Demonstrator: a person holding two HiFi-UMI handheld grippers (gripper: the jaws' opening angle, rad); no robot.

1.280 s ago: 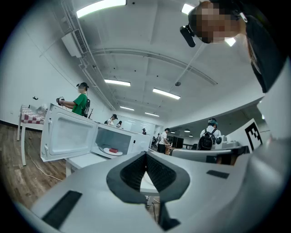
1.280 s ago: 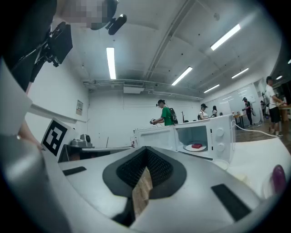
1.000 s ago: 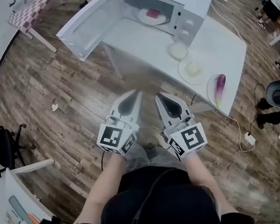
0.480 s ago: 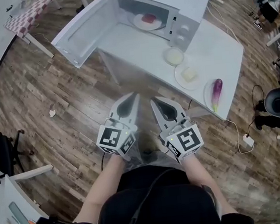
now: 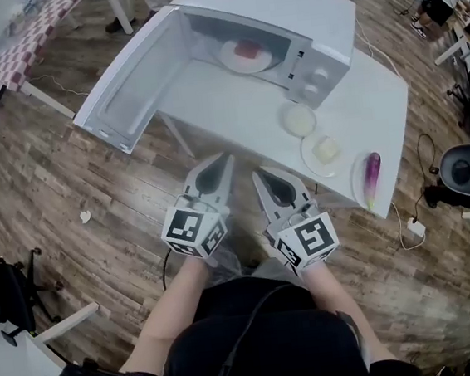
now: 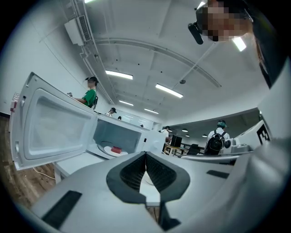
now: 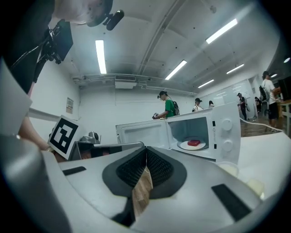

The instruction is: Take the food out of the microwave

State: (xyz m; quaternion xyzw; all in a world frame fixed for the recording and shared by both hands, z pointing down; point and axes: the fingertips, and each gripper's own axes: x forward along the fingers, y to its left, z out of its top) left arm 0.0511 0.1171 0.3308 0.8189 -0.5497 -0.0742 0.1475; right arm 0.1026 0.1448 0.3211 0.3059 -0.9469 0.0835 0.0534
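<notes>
The left gripper (image 5: pixel 228 156) and right gripper (image 5: pixel 257 173) hang over the floor short of the table's (image 5: pixel 375 93) near edge, each clenched on nothing. The red food (image 5: pixel 247 49) lies on a plate (image 5: pixel 234 61) inside the microwave (image 5: pixel 283 7) at the table's far end, its door (image 5: pixel 125 94) open. Only the head view shows a bowl (image 5: pixel 299 120), a second plate (image 5: pixel 324 150) and an eggplant (image 5: pixel 371 173) toward the table's right end. Only the gripper views show a person in green (image 7: pixel 169 107) behind the microwave.
</notes>
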